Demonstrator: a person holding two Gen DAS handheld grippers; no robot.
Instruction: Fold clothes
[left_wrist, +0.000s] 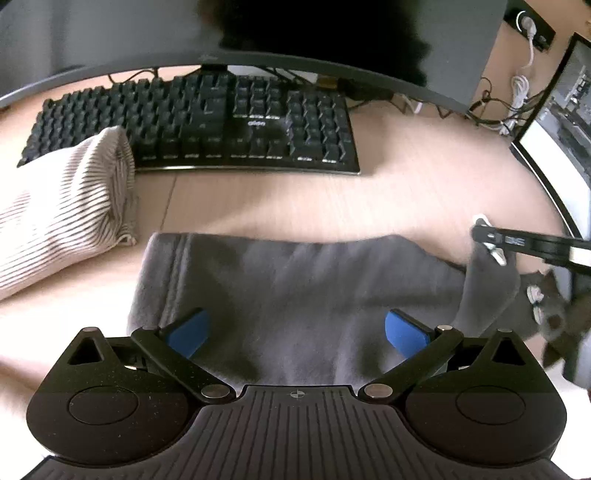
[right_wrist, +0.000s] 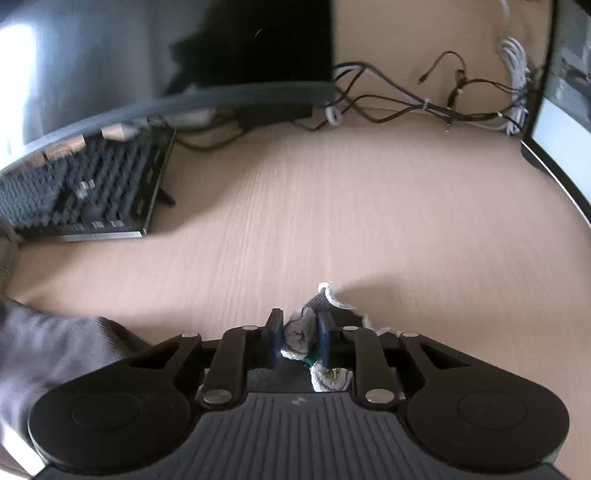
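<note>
- Now the grey garment lies flat just ahead of and under the left gripper, its long axis running across the jaws.
- Left gripper stands wide open and holds nothing.
- Right gripper, nearly closed, pinches the garment's right corner, lifted off the desk.

A soft grey garment lies spread flat on the tabletop, with a few gentle wrinkles. Its corner at 3 o'clock is lifted up (it has a white edge there). A striped white cloth, folded into a puffy bundle, sits at 9 o'clock, just beside it.
</note>
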